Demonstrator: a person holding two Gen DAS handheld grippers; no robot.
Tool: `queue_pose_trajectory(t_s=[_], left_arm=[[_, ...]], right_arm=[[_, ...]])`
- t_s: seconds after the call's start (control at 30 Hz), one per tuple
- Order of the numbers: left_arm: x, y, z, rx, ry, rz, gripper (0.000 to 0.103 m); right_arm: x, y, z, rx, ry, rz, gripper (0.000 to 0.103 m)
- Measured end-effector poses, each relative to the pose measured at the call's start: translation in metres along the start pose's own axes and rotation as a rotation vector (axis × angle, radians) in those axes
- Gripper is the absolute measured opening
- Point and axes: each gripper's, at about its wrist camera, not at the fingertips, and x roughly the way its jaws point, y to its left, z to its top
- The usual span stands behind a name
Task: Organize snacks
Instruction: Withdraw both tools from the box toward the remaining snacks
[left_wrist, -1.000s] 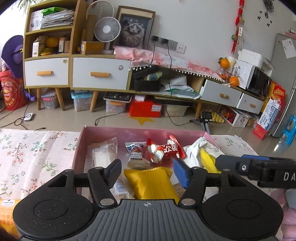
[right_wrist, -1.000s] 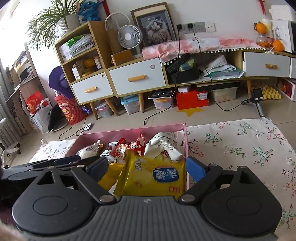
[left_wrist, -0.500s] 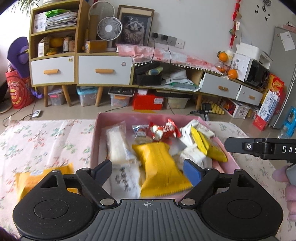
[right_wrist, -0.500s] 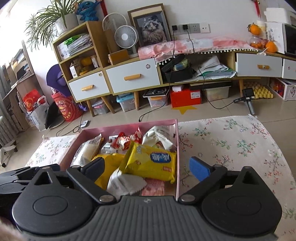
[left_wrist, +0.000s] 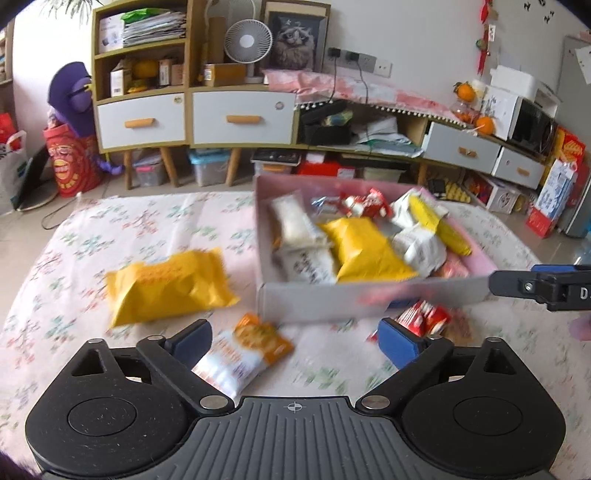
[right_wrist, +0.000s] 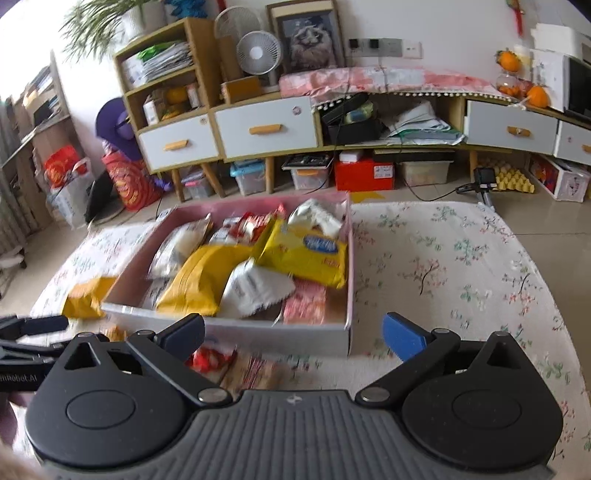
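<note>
We hold the left gripper (left_wrist: 293, 341) with jaws just opened wide and empty, near the pink box (left_wrist: 321, 299) of snacks. Left of the box lies a yellow bag (left_wrist: 170, 284); a white-orange packet (left_wrist: 243, 354) lies in front.

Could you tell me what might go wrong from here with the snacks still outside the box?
1. The pink box is already heaped, so the big yellow bag may slide off the pile.
2. The red packets lie tight against the box's front wall, awkward for the open left gripper.
</note>
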Motion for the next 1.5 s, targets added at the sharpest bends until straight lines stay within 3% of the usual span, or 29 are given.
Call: queue_pose_trajectory(t_s=[0.4,0.47,0.83,1.07,1.27,1.33,1.5], left_arm=[[0.020,0.026,-0.045,0.119,0.047,0.012,0.101],[0.020,0.030,-0.049,0.130,0.023,-0.005,0.102],[0.034,0.039,-0.042,0.172,-0.016,-0.065,0.103],[0.042,0.043,-0.035,0.172,-0.018,-0.058,0.103],[0.040,0.041,-0.033,0.174,-0.030,-0.058,0.087],[0.039,0.039,-0.032,0.180,-0.028,-0.066,0.081],[0.036,0.033,-0.028,0.188,-0.013,-0.075,0.054]], right_arm=[[0.018,0.030,-0.053,-0.312,0.072,0.002,0.103],[0.022,0.031,-0.058,-0.334,0.075,0.006,0.103],[0.029,0.031,-0.058,-0.291,0.007,0.043,0.103],[0.035,0.034,-0.054,-0.265,0.004,0.032,0.103],[0.034,0.034,-0.052,-0.278,-0.005,0.018,0.096],[0.032,0.034,-0.052,-0.283,-0.010,0.018,0.086],[0.029,0.034,-0.049,-0.294,-0.009,0.042,0.063]])
